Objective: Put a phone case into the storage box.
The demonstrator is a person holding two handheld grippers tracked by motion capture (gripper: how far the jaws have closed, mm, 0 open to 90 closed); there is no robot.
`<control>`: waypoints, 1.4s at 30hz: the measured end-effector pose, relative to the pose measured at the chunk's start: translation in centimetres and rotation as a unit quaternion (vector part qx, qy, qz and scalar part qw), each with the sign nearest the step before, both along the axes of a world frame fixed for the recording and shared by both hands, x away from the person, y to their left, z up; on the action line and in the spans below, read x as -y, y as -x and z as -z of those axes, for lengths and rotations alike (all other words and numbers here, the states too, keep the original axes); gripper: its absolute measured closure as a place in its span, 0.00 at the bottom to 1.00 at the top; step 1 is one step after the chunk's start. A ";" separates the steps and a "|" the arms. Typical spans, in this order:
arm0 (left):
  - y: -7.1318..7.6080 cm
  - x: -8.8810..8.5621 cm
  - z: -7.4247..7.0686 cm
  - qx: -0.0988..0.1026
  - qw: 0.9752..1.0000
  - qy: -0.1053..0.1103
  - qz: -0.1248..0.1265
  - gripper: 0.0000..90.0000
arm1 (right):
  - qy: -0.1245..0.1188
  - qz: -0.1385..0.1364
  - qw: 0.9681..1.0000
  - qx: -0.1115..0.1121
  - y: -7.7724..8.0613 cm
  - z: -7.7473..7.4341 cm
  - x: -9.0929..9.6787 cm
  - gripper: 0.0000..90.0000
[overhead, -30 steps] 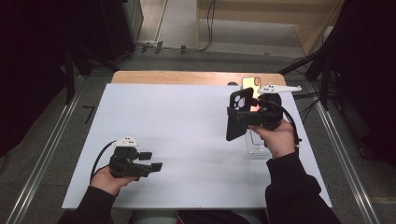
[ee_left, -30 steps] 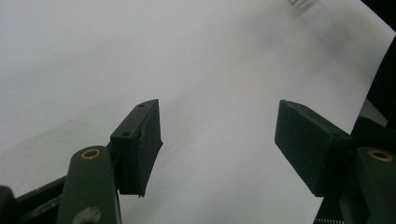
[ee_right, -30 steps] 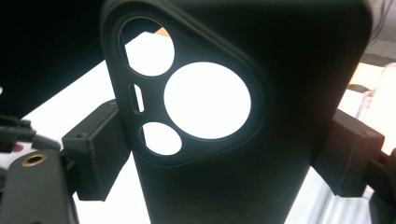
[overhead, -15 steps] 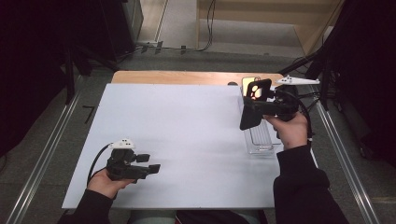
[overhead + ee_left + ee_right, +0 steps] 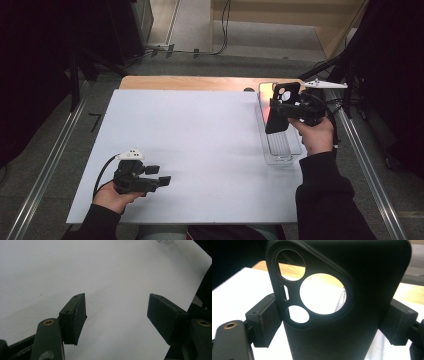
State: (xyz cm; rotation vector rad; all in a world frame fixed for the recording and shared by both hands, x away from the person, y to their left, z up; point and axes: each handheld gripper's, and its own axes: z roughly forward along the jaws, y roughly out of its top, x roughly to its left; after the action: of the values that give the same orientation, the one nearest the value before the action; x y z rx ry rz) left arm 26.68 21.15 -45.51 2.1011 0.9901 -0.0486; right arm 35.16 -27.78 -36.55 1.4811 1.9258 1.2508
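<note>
While the right gripper [image 5: 286, 107] clamps a black phone case [image 5: 342, 302] above the clear tray [image 5: 280, 150], the left gripper [image 5: 117, 317] rests on the white board [image 5: 200, 145], its 2 jaws apart.

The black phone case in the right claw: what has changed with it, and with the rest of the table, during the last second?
The right claw carried the black phone case away from the person, toward the far right corner, above the clear tray; it stays clamped on the case. The left claw stayed open, near the white sheet's front left.
</note>
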 end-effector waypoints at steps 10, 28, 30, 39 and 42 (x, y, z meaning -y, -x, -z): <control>-0.2 0.1 -0.1 0.003 1.000 0.004 -0.003 0.35 | 0.003 0.032 0.999 -0.011 -2.4 1.4 1.3 0.15; 0.1 0.4 -0.2 0.010 1.000 0.003 -0.001 0.35 | 0.017 0.069 0.997 -0.037 -6.4 5.4 0.6 0.14; 0.1 0.4 -0.2 0.010 1.000 0.002 0.000 0.35 | 0.020 0.072 0.996 -0.040 -6.7 5.7 0.4 0.14; 0.1 0.4 -0.2 0.011 1.000 0.003 0.003 0.35 | 0.038 0.088 0.994 -0.046 -8.5 6.7 -0.3 0.14; 0.0 0.1 -0.4 0.011 1.000 0.010 -0.001 0.35 | 0.042 0.096 0.993 -0.046 -9.1 7.0 -0.7 0.14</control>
State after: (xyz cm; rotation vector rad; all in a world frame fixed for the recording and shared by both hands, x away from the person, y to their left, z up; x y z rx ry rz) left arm 26.67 21.05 -45.11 2.0781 0.9742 -0.0342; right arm 44.23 -27.11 -43.59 1.6611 1.8181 1.0216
